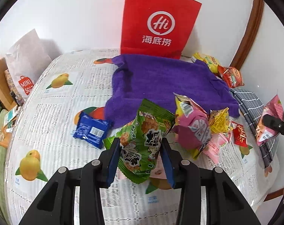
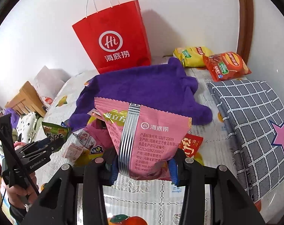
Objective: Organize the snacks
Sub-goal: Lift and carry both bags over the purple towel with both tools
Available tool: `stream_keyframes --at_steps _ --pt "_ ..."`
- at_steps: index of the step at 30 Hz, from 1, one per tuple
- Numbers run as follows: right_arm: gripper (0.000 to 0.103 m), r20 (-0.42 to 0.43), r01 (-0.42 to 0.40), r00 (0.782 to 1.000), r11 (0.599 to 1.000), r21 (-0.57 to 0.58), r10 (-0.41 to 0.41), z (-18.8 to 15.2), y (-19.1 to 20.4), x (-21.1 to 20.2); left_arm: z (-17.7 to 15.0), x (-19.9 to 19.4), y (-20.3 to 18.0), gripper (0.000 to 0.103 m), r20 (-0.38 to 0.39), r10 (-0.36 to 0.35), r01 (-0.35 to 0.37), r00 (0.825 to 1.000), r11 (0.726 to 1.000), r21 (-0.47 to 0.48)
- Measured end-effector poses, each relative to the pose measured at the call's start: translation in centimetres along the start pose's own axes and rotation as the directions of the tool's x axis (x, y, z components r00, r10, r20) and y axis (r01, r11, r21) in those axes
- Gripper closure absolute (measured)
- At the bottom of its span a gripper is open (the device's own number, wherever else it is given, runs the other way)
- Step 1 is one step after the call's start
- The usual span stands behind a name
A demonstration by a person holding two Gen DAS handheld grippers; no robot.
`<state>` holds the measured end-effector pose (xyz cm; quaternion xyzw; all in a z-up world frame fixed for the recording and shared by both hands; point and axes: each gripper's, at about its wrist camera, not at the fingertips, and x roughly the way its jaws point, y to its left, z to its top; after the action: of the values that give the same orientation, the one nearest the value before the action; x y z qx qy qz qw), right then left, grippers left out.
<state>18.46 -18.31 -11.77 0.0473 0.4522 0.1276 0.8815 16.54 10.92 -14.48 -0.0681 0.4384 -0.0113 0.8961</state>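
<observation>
My left gripper (image 1: pixel 140 155) squeezes the green snack bag (image 1: pixel 142 140), standing tall. My right gripper (image 2: pixel 143 166) squeezes the pink snack bag (image 2: pixel 147 136). The purple cloth (image 1: pixel 170 82) lies at twelve o'clock, nearer my right.

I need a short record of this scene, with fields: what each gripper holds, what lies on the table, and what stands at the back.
left gripper: shut on green snack packet, held upright above the table
right gripper: shut on pink snack packet
table cover: white cloth with fruit prints
middle: purple towel, spread flat
back: red paper bag, upright against the wall
left of towel: blue packet
far right corner: yellow chip bag and red chip bag
right edge: grey checked cloth
</observation>
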Motion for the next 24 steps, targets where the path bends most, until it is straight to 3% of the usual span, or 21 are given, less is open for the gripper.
stream_keyframes --at_steps 9,24 --pt "0.060 -0.010 -0.009 1.000 1.000 0.002 0.009 1.4 0.7 0.7 2.7 -1.1 0.5 0.063 0.028 0.014 -0.014 1.000 1.000 -0.002" --pt "0.060 0.069 -0.046 0.997 0.999 0.007 0.046 9.3 1.3 1.2 10.3 -0.5 -3.5 0.063 0.109 0.034 -0.048 0.993 0.990 0.130"
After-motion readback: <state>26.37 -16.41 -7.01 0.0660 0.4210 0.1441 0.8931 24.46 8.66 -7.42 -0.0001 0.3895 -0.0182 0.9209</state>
